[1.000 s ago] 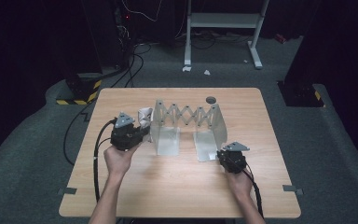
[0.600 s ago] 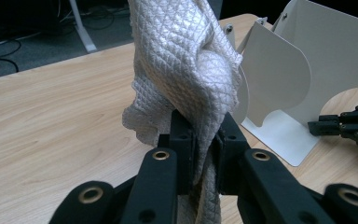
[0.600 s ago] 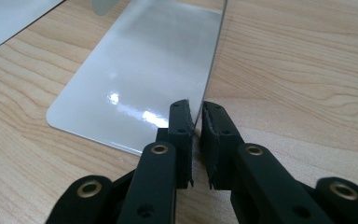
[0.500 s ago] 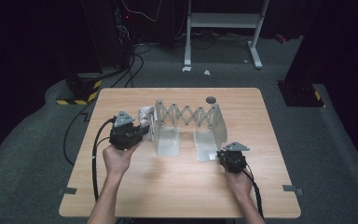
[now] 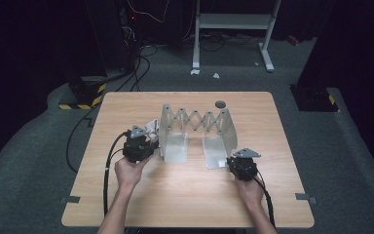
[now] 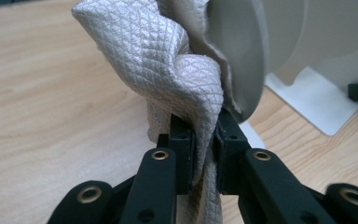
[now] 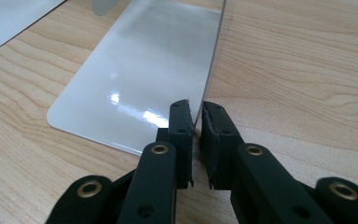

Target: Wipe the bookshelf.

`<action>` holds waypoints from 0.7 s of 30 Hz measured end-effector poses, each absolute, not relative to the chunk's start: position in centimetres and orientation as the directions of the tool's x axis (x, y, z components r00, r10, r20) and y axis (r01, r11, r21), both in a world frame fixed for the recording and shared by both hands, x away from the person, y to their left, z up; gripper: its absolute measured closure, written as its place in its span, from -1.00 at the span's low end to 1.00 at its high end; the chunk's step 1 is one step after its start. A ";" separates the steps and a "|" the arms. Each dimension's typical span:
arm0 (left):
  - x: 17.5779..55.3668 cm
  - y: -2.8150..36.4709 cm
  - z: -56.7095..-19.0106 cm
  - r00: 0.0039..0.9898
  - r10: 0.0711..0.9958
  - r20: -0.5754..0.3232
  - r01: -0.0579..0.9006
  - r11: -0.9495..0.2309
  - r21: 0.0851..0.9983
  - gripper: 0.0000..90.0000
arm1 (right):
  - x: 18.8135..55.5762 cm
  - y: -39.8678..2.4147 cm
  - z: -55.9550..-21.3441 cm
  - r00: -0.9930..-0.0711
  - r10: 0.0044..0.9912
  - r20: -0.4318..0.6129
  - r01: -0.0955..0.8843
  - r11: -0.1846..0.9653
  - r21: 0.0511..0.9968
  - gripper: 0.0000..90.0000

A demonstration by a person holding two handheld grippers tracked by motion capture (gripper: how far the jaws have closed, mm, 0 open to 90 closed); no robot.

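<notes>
The left gripper (image 6: 204, 140) had its jaws clamped on a crumpled, off-white quilted cloth (image 6: 158, 60), bunched just ahead of them against the white expanding metal rack (image 5: 197, 131). The right gripper's (image 7: 196, 122) jaws pinched the rack's upright end panel (image 7: 214, 60), seemingly steadying it. Wiping likely came next, needing a firm hold.

Wooden table (image 5: 185, 204) on grey carpet (image 5: 350, 161). A small dark disc (image 5: 220, 104) lies on the table near its far edge. Beyond the table's far edge stands a white metal frame (image 5: 233, 22), with two white scraps (image 5: 204, 73) on the carpet near its left foot. Off the table's far-left corner sits a base with yellow-black hazard tape (image 5: 80, 95); black cables (image 5: 141, 56) trail over the carpet there.
</notes>
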State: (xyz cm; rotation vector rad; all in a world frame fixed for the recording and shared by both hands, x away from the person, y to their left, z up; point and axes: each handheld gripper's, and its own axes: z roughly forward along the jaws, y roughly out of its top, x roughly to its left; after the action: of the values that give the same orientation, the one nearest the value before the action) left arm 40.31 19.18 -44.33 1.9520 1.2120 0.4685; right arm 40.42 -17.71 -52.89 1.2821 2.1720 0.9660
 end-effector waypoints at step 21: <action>42.6 18.3 -50.2 0.448 0.889 -0.093 0.681 -0.273 0.679 0.79 | 40.4 -17.7 -52.9 -0.480 0.877 -0.028 0.569 0.336 0.751 0.83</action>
State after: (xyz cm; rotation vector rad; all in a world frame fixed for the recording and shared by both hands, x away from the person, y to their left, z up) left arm 42.63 18.31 -50.22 2.0420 1.3094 0.4054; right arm 40.39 -17.66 -52.89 1.2693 2.1746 0.9627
